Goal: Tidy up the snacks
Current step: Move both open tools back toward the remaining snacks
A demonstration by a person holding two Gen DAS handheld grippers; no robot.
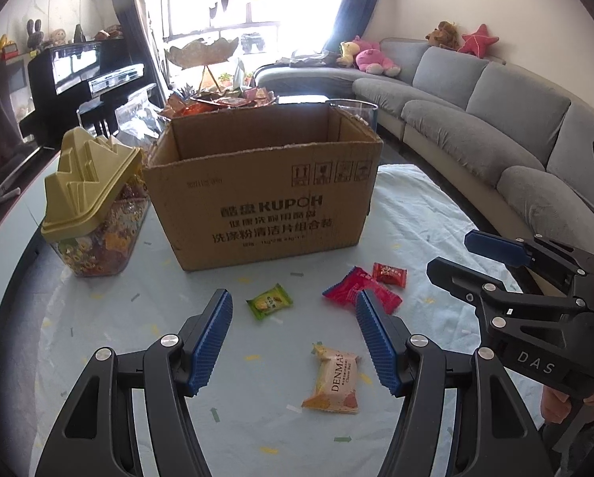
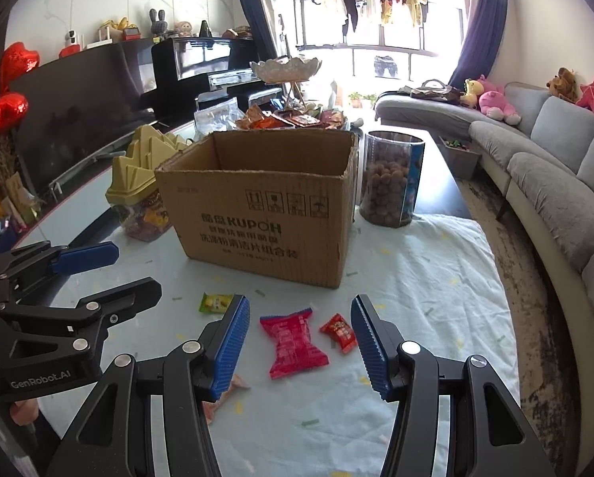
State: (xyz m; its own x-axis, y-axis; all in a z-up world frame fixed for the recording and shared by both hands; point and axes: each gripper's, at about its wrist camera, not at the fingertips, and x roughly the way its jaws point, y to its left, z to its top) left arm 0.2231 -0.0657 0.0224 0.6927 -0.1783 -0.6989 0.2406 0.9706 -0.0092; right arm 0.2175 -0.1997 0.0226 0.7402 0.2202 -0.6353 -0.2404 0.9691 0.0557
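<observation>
Currently the left gripper is held above the cloth with its jaws wide and nothing between them. Ahead of the gap, slightly toward the left jaw, lies the green candy. Below the gap, nearer the right jaw, lies the Denmas pack. The pink pack lies at the tip of the right jaw, partly hidden behind it, and the red candy lies just beyond that pack.

The right gripper is likewise above the cloth, jaws wide and unloaded. The pink pack lies between its jaws, nearer the left one; the red candy lies beside it, close to the right jaw. The green candy lies just outside the left jaw tip.

The box, open at the top, stands on the cloth well ahead of both jaw pairs. A yellow-lidded jar stands touching or just beside the box on its left. A clear tub stands just beside the box on its right.
</observation>
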